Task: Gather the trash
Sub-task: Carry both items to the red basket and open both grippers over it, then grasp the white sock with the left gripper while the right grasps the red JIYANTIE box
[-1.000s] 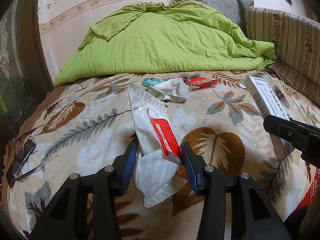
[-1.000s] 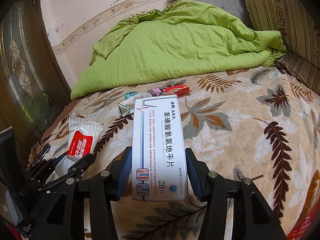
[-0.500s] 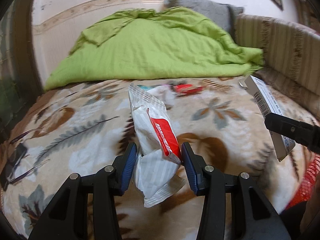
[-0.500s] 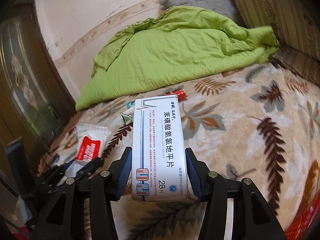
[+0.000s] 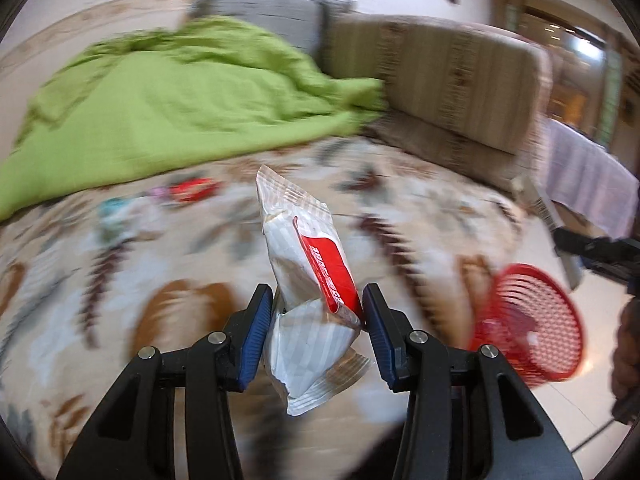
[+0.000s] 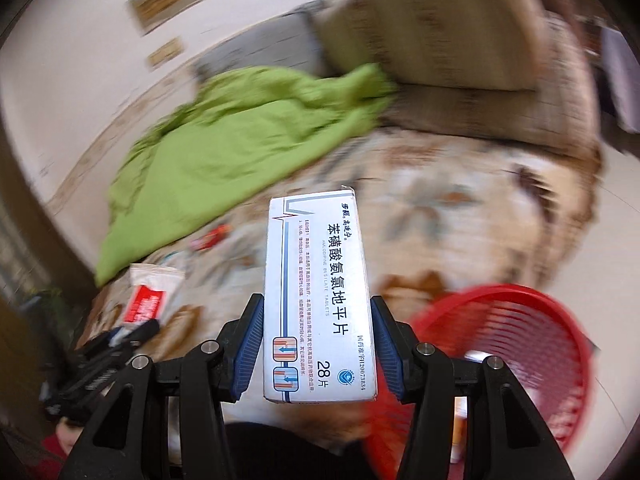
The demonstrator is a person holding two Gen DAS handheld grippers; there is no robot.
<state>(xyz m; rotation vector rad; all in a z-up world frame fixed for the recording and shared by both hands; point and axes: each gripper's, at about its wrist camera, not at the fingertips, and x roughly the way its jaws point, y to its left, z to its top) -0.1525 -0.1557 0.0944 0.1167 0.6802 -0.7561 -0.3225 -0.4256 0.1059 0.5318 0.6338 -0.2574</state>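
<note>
My left gripper (image 5: pixel 318 320) is shut on a crumpled white wrapper with a red label (image 5: pixel 308 264), held above the leaf-patterned bed cover (image 5: pixel 120 288). My right gripper (image 6: pixel 317 338) is shut on a white medicine box (image 6: pixel 318 300) with blue print. A red mesh basket (image 5: pixel 532 316) stands on the floor at the right, below the bed edge; in the right wrist view the red mesh basket (image 6: pixel 520 348) lies just right of the box. The wrapper (image 6: pixel 150 296) and the left gripper (image 6: pixel 120 340) show at lower left there. The right gripper (image 5: pixel 600 252) shows at the far right.
A green quilt (image 5: pixel 160 108) is heaped at the back of the bed. Small red and teal scraps (image 5: pixel 192 190) lie on the cover near it. A striped sofa back (image 5: pixel 440 76) runs along the right. Both views are motion-blurred.
Both grippers have swung to the right with their loads still held. The red basket has come into view beside the bed.
</note>
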